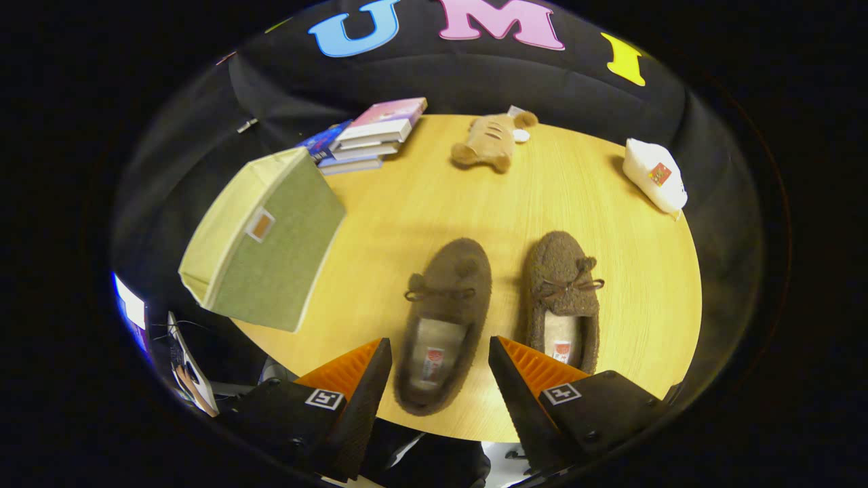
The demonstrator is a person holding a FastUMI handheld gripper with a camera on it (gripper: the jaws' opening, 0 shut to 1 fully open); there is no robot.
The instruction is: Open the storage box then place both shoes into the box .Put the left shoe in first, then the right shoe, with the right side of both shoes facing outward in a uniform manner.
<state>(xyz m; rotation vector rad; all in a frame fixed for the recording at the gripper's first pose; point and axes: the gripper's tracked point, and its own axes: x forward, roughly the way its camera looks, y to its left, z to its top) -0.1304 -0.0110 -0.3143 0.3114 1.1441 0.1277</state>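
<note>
The round wooden table [407, 203] carries the green storage box [271, 244] at its left edge. Two brown shoes lie near the front edge: left shoe [444, 318] between the spread fingers of the gripper [439, 349], right shoe [563, 298] beside it.

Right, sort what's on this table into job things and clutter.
For the job: green storage box; left shoe, between the open fingers of the hand-held gripper; right shoe.
Lying about: stack of books; plush toy; white packet.
</note>
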